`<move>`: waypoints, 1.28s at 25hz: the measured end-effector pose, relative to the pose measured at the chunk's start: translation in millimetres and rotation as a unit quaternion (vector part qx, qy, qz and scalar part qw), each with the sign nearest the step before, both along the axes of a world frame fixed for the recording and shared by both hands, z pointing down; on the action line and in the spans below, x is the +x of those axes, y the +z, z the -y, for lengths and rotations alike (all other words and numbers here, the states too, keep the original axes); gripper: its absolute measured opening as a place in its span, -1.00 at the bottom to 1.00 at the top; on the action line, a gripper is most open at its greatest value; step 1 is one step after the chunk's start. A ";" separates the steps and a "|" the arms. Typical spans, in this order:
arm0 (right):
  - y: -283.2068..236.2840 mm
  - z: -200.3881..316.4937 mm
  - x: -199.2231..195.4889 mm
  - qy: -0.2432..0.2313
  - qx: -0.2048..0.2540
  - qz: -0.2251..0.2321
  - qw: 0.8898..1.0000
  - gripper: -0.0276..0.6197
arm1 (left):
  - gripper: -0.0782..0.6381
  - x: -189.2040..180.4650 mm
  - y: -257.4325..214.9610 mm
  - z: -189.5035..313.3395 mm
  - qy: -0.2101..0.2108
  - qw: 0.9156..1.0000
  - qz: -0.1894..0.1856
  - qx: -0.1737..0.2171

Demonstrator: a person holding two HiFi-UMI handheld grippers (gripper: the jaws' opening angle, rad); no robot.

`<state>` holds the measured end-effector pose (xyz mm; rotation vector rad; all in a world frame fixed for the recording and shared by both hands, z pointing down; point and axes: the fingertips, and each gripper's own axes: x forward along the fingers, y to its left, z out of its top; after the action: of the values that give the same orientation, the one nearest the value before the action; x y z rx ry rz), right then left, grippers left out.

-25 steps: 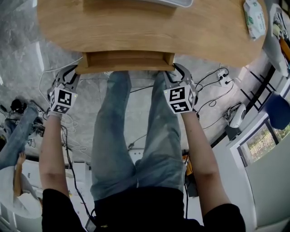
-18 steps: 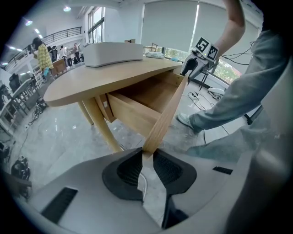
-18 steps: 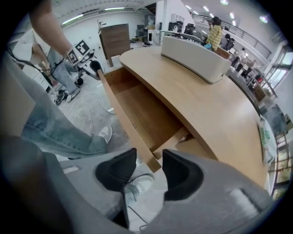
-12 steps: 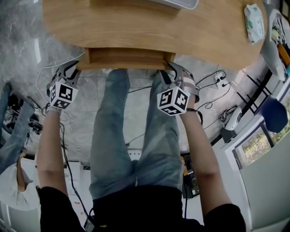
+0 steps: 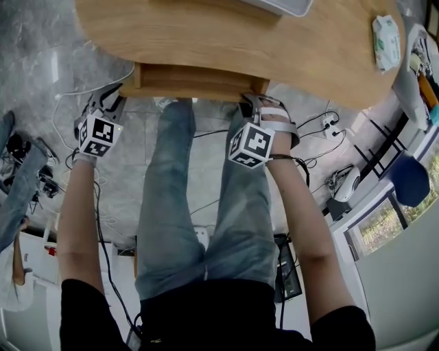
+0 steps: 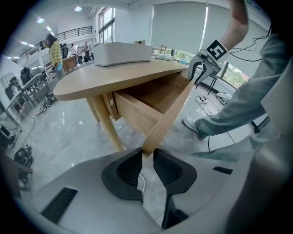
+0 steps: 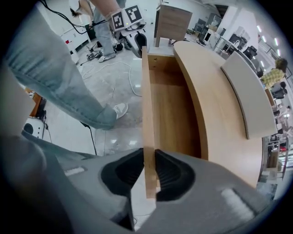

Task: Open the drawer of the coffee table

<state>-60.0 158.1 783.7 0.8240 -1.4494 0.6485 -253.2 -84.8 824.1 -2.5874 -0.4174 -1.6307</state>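
Note:
The light wood coffee table (image 5: 240, 41) fills the top of the head view. Its drawer (image 5: 192, 86) stands partly out from under the near edge, above the person's legs. My left gripper (image 5: 115, 97) is shut on the left end of the drawer front (image 6: 171, 112), which runs between its pads (image 6: 130, 169). My right gripper (image 5: 250, 103) points down over the right end. Its jaws are closing, and the drawer front's top edge (image 7: 146, 114) stands between its pads (image 7: 167, 171), which touch it on both sides. Each gripper shows in the other's view: right gripper (image 6: 200, 73), left gripper (image 7: 136, 35).
A white tray (image 5: 281, 5) and a packet of wipes (image 5: 386, 34) lie on the table top. The person's jeans-clad legs (image 5: 164, 199) stand right under the drawer. Cables and a power strip (image 5: 334, 116) lie on the floor. A table leg (image 6: 107, 130) stands beside the drawer.
The right gripper has rolled, shifted left along the drawer's right end, and closed from wide open onto the front panel. The left gripper has kept its hold.

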 end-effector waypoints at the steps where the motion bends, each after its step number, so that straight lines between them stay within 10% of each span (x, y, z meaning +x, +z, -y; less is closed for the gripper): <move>1: -0.3 0.0 0.2 -0.003 -0.001 -0.002 1.000 -0.70 | -0.54 0.4 -0.3 0.1 -0.004 1.000 -0.001 0.000; 32: 12.1 -66.5 -83.5 -0.022 -0.041 0.018 0.999 -0.71 | -0.54 -82.2 11.5 -66.1 -0.030 0.999 0.036 -0.015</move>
<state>-143.5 224.6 795.8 0.7176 -1.4608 0.6878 -335.4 -18.8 835.6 -2.5926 -0.3744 -1.7556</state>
